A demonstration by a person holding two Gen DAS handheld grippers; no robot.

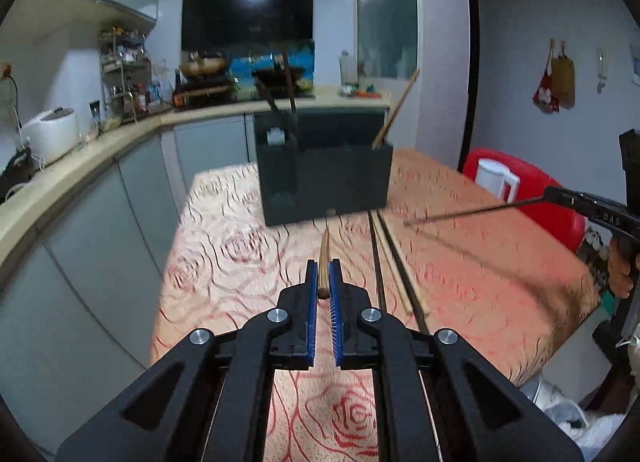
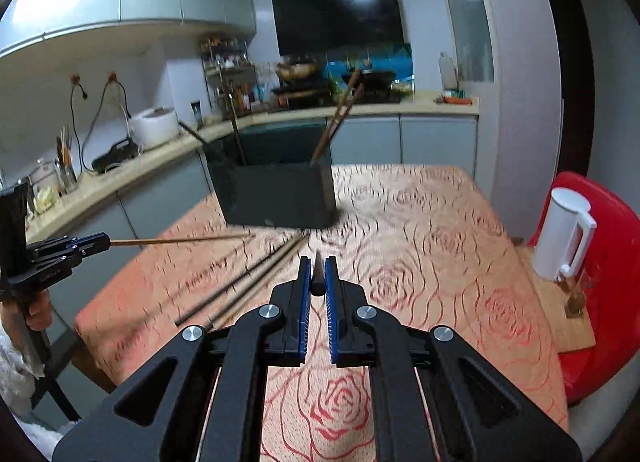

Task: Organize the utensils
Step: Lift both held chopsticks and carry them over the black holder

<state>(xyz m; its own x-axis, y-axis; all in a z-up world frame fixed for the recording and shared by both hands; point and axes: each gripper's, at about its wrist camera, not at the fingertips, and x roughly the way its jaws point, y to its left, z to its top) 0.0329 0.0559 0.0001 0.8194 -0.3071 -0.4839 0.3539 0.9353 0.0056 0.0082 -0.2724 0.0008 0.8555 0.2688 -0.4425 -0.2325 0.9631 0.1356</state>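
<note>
The left hand-held gripper (image 1: 324, 274) is clamped on a light, stiff brown wooden chopstick (image 1: 325, 258) at its thick end; the right hand-held gripper (image 2: 318, 274) likewise grips a dark slender chopstick (image 2: 318, 268). Both point ahead toward the dark rectangular utensil box (image 1: 324, 182) on the desk (image 1: 224, 246). Smooth and thin, each may pivot.

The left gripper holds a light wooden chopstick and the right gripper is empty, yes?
Not quite. The left gripper holds a light wooden chopstick, but the right gripper is not empty: the right wrist view shows it shut on a dark chopstick.
</note>
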